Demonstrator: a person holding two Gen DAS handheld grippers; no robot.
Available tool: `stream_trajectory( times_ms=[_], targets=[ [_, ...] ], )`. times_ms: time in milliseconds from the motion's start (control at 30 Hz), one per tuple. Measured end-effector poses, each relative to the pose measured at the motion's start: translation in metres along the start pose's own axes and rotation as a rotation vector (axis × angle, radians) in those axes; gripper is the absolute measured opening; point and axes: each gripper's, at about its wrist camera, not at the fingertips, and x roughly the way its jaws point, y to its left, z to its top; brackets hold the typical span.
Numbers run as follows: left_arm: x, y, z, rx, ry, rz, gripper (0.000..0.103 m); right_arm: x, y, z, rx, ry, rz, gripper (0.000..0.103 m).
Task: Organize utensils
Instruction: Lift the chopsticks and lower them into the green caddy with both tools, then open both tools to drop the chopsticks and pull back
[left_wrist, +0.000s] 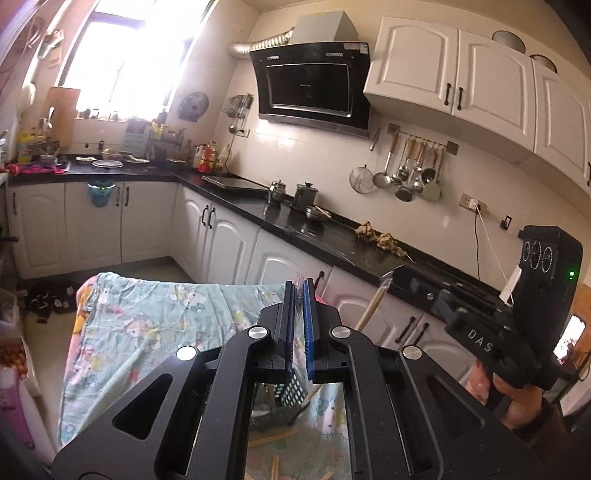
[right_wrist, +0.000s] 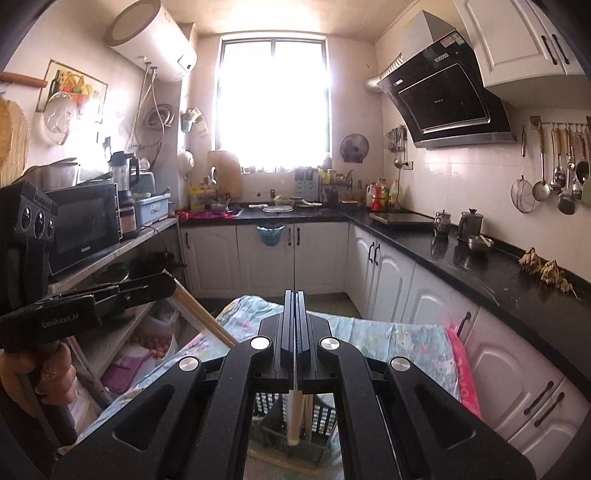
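Observation:
My left gripper (left_wrist: 300, 291) is shut on a wooden chopstick. The right wrist view shows that chopstick (right_wrist: 207, 319) slanting down from the left gripper (right_wrist: 171, 286). My right gripper (right_wrist: 295, 295) is also shut on a wooden chopstick (right_wrist: 294, 413), which hangs down under its pads. In the left wrist view this one (left_wrist: 369, 308) angles down from the right gripper (left_wrist: 397, 278), with a clear wrapper at its tip. Both grippers are held well above a dark perforated utensil basket (left_wrist: 291, 387) (right_wrist: 319, 417). The basket stands on a table with a cartoon-print cloth (left_wrist: 147, 325) (right_wrist: 388, 332).
Loose chopsticks (left_wrist: 271, 439) lie on the cloth near the basket. A black countertop (right_wrist: 480, 266) over white cabinets runs along the right. A shelf with a microwave (right_wrist: 81, 225) stands on the left, with eggs (right_wrist: 153, 343) below it. A hand (right_wrist: 48, 373) grips the left gripper's handle.

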Motion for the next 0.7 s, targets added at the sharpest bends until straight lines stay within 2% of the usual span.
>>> stream_trajectory(
  times_ms=[300,700],
  targets=[
    [0.021,0.019,-0.003,-0.007,0.030,0.046,0.002,0.023,-0.013,0.002,0.024,0.012,-0.027,0.001],
    [0.054,0.029,-0.034,0.005,0.115,0.061,0.002,0.055,-0.018,-0.014,0.024,0.064,-0.041,0.001]
  ],
)
